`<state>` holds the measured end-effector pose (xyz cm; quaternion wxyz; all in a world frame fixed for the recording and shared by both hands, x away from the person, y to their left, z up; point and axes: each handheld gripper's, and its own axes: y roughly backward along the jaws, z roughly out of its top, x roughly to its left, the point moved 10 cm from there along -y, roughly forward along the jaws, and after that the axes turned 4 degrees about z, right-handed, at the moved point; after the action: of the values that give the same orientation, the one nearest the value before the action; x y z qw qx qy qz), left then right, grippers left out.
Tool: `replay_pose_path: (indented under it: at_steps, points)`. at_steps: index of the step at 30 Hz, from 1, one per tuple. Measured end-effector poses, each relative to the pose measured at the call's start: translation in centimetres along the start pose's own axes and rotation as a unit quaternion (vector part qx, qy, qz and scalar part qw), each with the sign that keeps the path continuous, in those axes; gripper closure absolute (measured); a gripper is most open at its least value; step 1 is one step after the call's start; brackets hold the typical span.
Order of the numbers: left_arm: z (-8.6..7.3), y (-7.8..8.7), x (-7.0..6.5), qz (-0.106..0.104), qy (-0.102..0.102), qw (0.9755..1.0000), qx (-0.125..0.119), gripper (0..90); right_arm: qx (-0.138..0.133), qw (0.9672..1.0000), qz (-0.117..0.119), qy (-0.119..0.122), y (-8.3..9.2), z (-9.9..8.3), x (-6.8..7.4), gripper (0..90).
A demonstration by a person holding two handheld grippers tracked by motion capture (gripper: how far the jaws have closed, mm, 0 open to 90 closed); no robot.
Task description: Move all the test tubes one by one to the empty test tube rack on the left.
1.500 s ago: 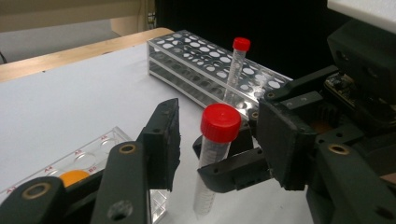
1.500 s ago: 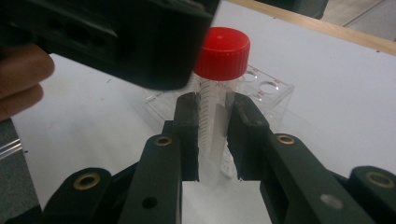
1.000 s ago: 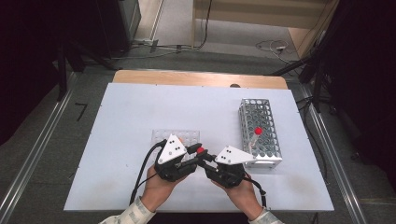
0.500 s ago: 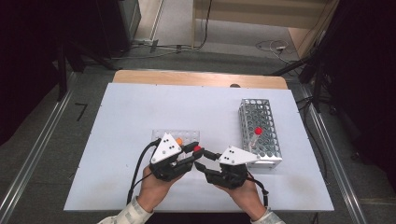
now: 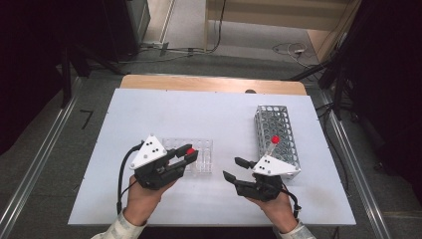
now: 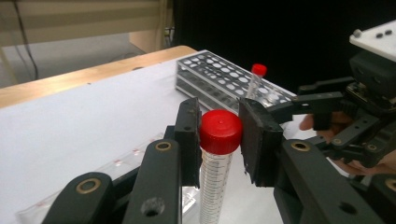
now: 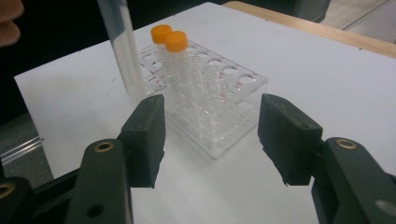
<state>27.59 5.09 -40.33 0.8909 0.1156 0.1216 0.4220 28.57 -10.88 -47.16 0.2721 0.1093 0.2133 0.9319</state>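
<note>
From the high view, one white table carries two racks: a clear plastic rack near the middle and a metal mesh rack to its right, with a single red-capped tube standing in the mesh rack. The left gripper sits at the clear rack's left edge, its jaws clamped on one red-capped tube held over that edge. The right gripper lies right of the clear rack, between it and the mesh rack; its two jaws have just been opening and stand apart with nothing between them. In the left gripper view, the two black jaws press on the red cap of the held tube, which hangs upright above the clear rack; beyond it lie the mesh rack with its one tube and the other gripper. In the right gripper view, the spread jaws frame the clear rack, which holds two orange-capped tubes; the held tube's body hangs just left of them.
</note>
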Motion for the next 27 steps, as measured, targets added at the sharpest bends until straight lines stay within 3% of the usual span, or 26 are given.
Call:
replay_pose_path:
  at_steps: [6, 12, 18, 27]
  points:
    - [0.6, 1.1, 2.0, 0.022, 0.008, 0.9997, -0.005, 70.6, 0.000, 0.9998, -0.015, -0.009, 1.1, -0.6, -1.3, 39.7]
    - [0.6, 1.5, 4.1, 0.057, 0.007, 0.9983, -0.005, 70.6, -0.003, 0.9995, -0.027, -0.016, 2.0, -1.0, -2.3, 39.7]
    - [0.2, 1.1, 5.5, 0.087, 0.002, 0.9962, -0.006, 70.5, -0.006, 0.9992, -0.034, -0.022, 2.5, -1.2, -3.0, 39.5]
    - [-0.6, -0.1, 6.5, 0.108, -0.003, 0.9942, -0.004, 70.5, -0.005, 0.9989, -0.037, -0.027, 2.5, -1.2, -3.3, 38.2]
